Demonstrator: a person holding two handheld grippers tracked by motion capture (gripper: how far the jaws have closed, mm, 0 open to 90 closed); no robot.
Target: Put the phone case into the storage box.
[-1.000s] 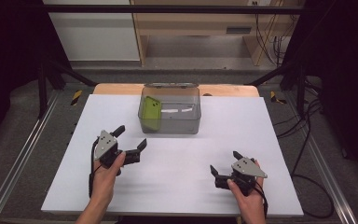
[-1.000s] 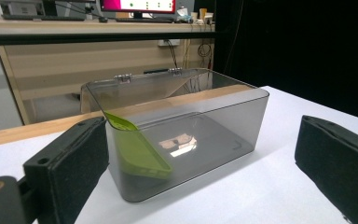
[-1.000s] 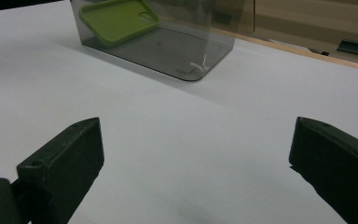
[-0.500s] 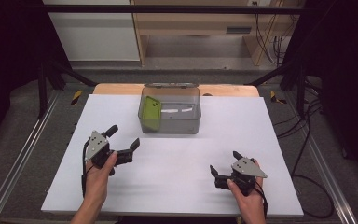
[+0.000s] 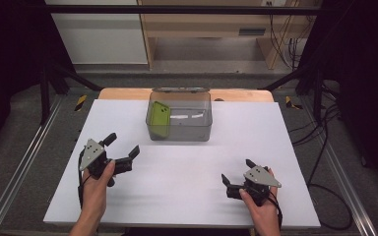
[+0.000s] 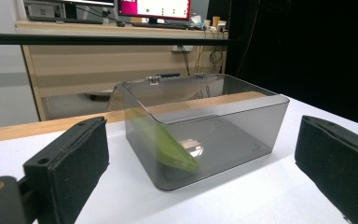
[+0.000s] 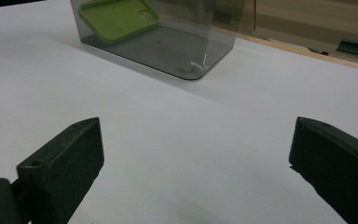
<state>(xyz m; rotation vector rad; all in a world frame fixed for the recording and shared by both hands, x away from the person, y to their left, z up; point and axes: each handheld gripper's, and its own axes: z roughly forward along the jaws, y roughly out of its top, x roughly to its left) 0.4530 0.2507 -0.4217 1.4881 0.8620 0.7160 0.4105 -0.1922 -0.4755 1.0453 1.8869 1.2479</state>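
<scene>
Since the earlier high view, the left gripper (image 5: 119, 150) has drawn back toward the person and outward, away from the box; the right gripper (image 5: 237, 177) has stayed where it was, low on the white table (image 5: 187, 162).

Ahead of both sets of fingers, well apart from them, stands a smoky clear plastic box (image 5: 179, 117) with its hinged lid folded back behind it. Inside, a green phone case (image 5: 159, 119) leans tilted against the box wall, on the side nearer the left gripper, its lower edge on the box floor.

This looks like a pause between steps, with both hands back at rest after work at the box. Any next reach for the case would call for going over the rim and down into the box.

The left gripper's fingers (image 6: 70, 158) stand wide apart and hold nothing; the box sits framed between them, farther off. The right gripper's fingers (image 7: 63, 158) are equally wide, empty, with bare table between them.
</scene>
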